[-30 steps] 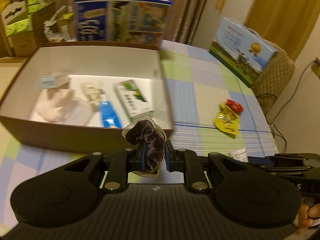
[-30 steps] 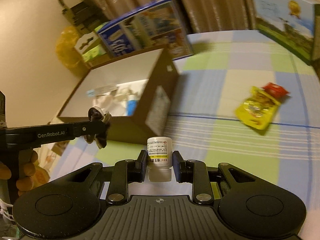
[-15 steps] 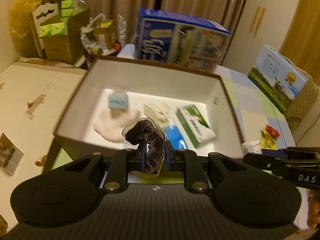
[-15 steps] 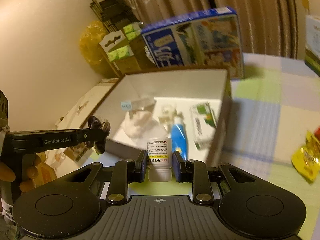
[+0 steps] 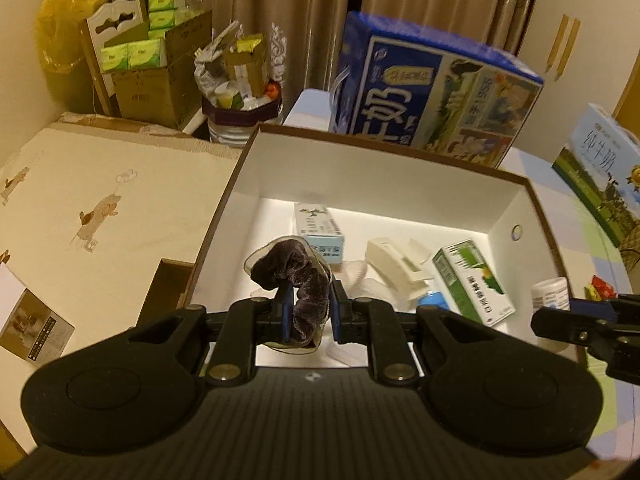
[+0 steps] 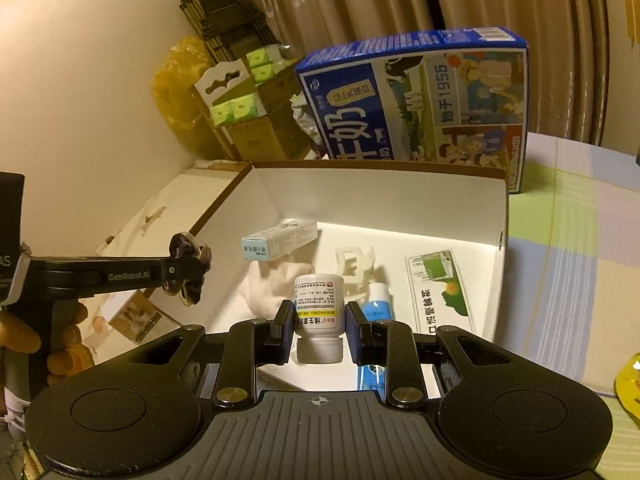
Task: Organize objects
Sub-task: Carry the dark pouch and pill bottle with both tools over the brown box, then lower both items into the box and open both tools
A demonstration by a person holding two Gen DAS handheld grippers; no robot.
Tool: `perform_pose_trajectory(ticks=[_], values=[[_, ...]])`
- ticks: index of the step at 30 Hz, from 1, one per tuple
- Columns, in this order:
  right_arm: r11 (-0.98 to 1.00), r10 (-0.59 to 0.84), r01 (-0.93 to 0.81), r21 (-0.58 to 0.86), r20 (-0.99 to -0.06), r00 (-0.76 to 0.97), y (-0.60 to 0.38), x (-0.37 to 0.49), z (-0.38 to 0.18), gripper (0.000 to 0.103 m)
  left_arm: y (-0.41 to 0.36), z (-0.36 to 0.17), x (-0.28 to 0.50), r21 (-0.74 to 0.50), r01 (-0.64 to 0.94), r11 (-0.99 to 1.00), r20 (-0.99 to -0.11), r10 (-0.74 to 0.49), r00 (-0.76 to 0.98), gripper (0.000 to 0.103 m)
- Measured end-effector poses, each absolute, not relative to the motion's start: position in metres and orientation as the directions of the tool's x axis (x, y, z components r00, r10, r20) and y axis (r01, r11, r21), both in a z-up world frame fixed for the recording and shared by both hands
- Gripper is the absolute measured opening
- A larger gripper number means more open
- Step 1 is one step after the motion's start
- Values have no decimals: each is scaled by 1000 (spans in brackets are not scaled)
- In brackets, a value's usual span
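low in the centre of each frame, above the open box point(image 5: 520, 208), the left gripper point(image 5: 307, 312) pinches a soft, light scrunchie point(image 5: 294, 276) by its bunched middle, and the right gripper point(image 6: 319, 332) clamps a light, rigid, likely slippery pill bottle point(image 6: 319, 308) across its body.

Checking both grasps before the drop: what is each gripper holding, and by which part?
Left gripper pinches the dark velvet scrunchie across its lower loop. Right gripper clamps the white pill bottle around its labelled body.
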State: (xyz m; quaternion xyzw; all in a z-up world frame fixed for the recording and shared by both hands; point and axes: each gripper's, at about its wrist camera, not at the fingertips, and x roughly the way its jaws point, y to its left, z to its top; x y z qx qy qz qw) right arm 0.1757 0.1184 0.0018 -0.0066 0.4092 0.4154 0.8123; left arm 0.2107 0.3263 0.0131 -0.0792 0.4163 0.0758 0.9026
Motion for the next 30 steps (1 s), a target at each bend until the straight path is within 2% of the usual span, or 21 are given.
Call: perform_pose_trajectory(ticks=[10,22,25,30], values=[[695,619,-648,311,-718,319,139,187,-22,24,342,-21,229,-81,-194,978,-825,44,564,16],[705,591,-645,296,-747,303,158,191,-37,24,348,-35,232,-84,-180,980,-850,24,526,18],[708,586,-644,291,-751,304,160,192,-39,24,349,-35,232,-84,-182,980,-854,23,519,31],[711,582,-638,296,-758,296,163,195,-42,24,350,-33,230,-102,-174,979,-854,3,521,40]])
